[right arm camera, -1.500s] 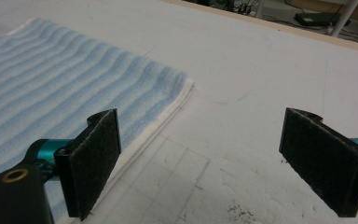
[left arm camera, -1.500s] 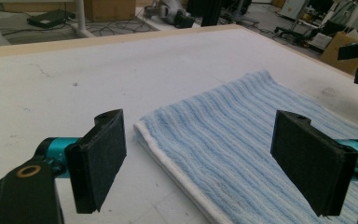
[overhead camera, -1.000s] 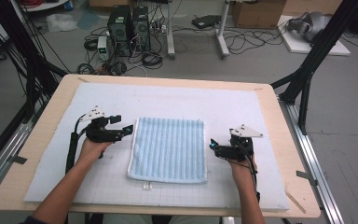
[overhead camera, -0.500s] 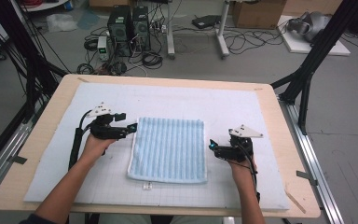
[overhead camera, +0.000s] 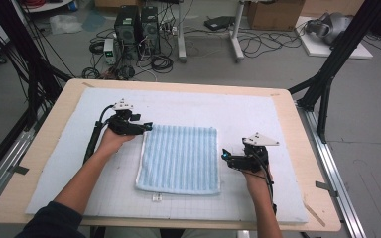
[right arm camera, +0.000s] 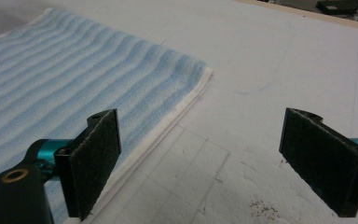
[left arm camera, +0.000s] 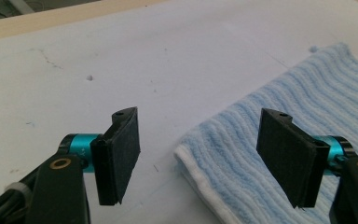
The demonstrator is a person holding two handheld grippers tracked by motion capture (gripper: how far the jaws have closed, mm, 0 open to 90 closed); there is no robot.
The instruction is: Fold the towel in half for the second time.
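the folded blue striped towel (overhead camera: 179, 158) lies flat on the white mat (overhead camera: 258, 114) between my left gripper (overhead camera: 146, 127) and right gripper (overhead camera: 224, 155), both wide open, and it looks soft and floppy, so i should pinch its corners.

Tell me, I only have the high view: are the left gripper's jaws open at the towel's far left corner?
Observer: Yes. In the left gripper view the left gripper has its jaws wide apart, with the corner of the blue striped towel lying between them, touched by neither.
Operator: And the right gripper?
Observer: The right gripper is open too. Its jaws straddle the towel's white-hemmed edge, one pad over the towel and the other over the white mat.
Operator: Is the towel one layer there?
Observer: It looks doubled: two white hems sit stacked along that edge in the right gripper view.
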